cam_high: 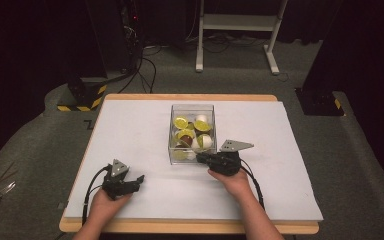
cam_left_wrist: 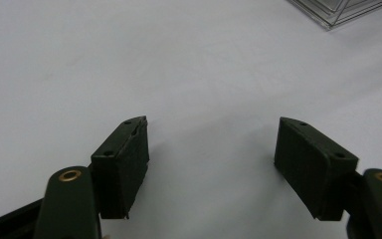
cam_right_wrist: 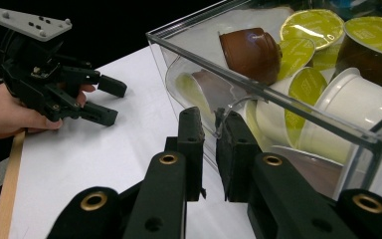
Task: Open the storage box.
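Roughly seven capsules [cam_high: 202, 125], one box [cam_high: 172, 135]

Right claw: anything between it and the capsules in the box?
Yes. The clear box's near wall stands between the right claw and the capsules. The jaws sit nearly shut at that wall's outer face; whether they pinch it I cannot tell. The open top looks like the free way in.

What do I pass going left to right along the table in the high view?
Left tongs, open over bare white tabletop → clear box of coffee capsules → right tongs, nearly closed at the box's near right corner → bare tabletop to the right edge.
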The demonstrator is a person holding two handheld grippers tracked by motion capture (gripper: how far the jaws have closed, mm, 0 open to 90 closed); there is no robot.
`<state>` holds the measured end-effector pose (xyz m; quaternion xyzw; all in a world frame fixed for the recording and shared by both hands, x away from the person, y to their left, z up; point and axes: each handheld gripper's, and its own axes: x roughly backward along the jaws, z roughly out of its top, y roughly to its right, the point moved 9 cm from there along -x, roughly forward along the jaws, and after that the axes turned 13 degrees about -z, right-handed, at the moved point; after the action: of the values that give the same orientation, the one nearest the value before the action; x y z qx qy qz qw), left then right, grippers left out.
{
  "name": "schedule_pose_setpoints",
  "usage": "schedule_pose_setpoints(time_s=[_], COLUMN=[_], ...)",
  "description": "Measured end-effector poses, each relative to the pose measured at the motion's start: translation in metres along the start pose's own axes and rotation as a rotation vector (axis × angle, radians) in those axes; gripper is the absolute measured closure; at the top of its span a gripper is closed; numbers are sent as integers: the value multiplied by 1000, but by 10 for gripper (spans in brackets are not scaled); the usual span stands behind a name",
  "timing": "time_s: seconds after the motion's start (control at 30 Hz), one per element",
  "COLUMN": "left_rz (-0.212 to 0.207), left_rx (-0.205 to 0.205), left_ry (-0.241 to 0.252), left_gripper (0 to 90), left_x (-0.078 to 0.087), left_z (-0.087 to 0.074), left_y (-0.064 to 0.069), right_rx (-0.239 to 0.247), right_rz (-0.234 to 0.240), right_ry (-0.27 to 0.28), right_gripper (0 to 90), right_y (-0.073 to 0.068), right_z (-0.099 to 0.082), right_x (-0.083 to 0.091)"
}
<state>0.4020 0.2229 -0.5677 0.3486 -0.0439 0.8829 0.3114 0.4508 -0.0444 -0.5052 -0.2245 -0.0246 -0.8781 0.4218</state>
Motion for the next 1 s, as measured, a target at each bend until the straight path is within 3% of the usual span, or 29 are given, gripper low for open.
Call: schedule_pose_setpoints(time_s=[1.0], left_rz=[0], left_rx=[2], left_ry=[-1], left_gripper=[298], left_x=[0], left_z=[0], left_y=[0], right_rx=[13], right_rz=[12], right_ry=[1], right_gripper=[837], right_y=[-16], right_z=[-10], right_x=[20])
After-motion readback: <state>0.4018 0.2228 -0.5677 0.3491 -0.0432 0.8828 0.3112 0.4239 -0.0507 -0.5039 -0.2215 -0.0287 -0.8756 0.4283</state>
